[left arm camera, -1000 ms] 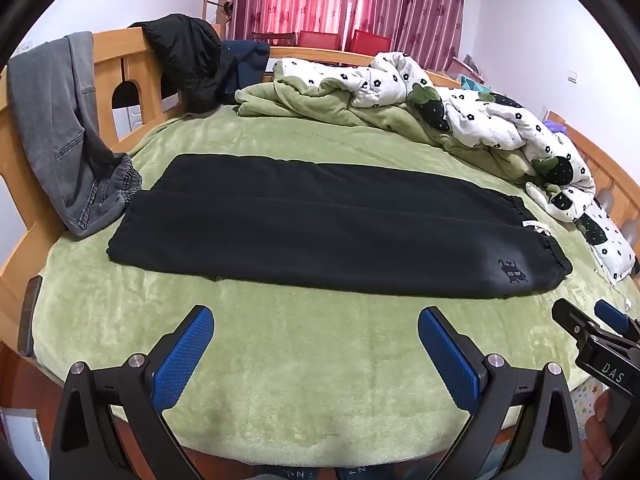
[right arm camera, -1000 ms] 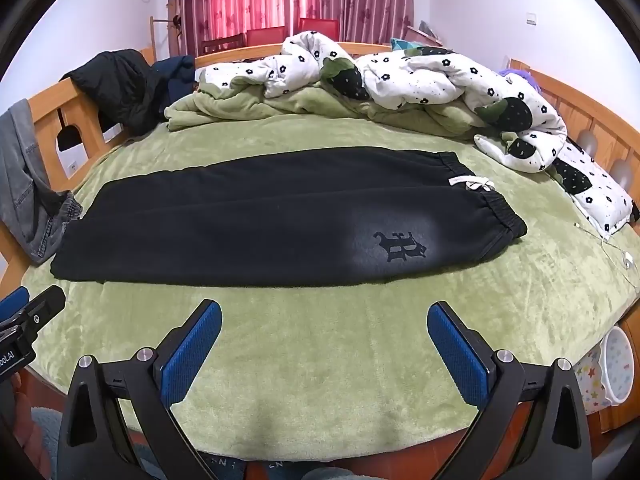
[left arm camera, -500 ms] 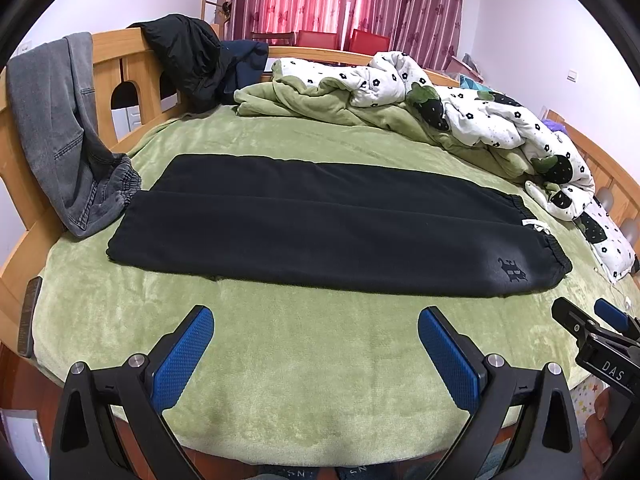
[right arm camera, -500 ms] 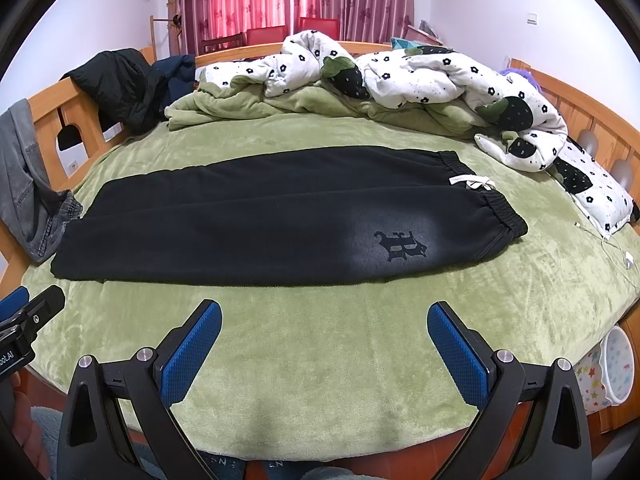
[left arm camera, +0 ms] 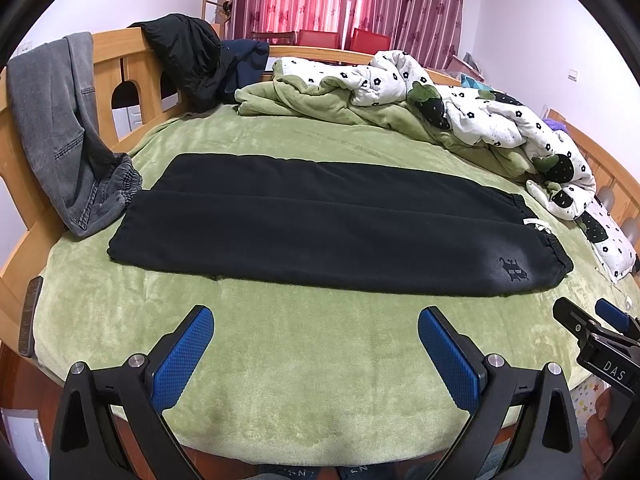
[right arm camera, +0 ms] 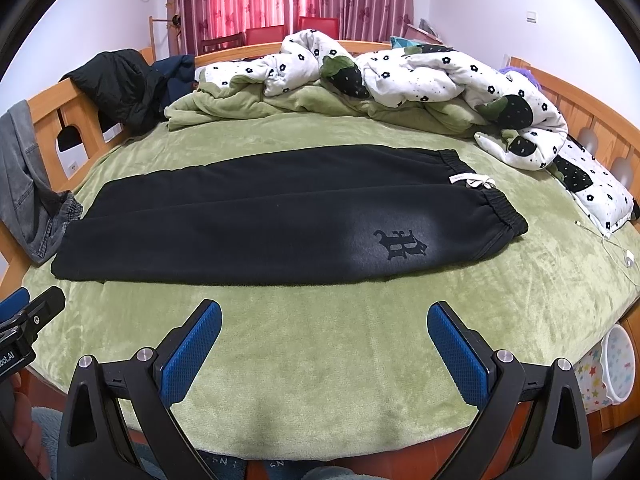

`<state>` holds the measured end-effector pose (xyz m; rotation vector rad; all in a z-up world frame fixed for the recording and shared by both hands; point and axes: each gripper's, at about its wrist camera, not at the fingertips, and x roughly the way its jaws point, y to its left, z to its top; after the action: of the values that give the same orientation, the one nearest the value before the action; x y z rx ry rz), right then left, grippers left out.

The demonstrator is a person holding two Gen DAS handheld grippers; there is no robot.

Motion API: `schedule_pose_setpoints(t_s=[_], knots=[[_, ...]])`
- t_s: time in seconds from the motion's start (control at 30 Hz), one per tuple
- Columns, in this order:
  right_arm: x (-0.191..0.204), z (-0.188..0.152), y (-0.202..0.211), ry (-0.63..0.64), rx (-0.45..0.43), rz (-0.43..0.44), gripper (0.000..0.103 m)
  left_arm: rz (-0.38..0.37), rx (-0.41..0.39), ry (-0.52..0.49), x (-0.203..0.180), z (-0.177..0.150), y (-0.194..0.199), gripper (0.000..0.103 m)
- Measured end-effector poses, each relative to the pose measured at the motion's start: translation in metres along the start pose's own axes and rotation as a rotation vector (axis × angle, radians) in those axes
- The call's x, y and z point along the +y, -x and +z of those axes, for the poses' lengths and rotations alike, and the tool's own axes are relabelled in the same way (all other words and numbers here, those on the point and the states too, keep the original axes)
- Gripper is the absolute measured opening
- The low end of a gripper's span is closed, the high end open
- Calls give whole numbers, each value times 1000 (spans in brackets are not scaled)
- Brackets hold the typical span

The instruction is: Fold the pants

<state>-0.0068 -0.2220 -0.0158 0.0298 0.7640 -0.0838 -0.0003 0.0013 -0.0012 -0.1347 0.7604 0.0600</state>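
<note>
Left wrist view: the left gripper [left arm camera: 316, 344] is hovering with its blue-padded jaws spread wide and empty. Long black fleece pants [left arm camera: 320, 228] are lying flat ahead of it on the green plush blanket [left arm camera: 304, 400], long axis running left to right, cuffs nearest.

Right wrist view: the right gripper [right arm camera: 324, 340] is also gaping empty, with the pants' elastic waistband [right arm camera: 496, 208] lying ahead-right.

Grey jeans [left arm camera: 60, 136] hang over the wooden rail [left arm camera: 116, 44]; a floral quilt [left arm camera: 500, 120] lies bunched on the green blanket [left arm camera: 312, 360].
</note>
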Motion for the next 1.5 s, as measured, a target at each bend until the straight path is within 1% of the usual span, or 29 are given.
schedule_pose_setpoints(t_s=[0.87, 1.03, 1.1, 1.5], knots=[[0, -1, 0, -2, 2, 1, 101, 2, 1, -1, 0, 0, 0, 103], [-1, 4, 2, 12, -1, -9, 101, 2, 1, -2, 0, 0, 0, 103], [4, -4, -3, 22, -6, -14, 101, 3, 1, -1, 0, 0, 0, 103], [7, -2, 0, 36, -7, -17, 101, -1, 5, 0, -2, -1, -2, 103]])
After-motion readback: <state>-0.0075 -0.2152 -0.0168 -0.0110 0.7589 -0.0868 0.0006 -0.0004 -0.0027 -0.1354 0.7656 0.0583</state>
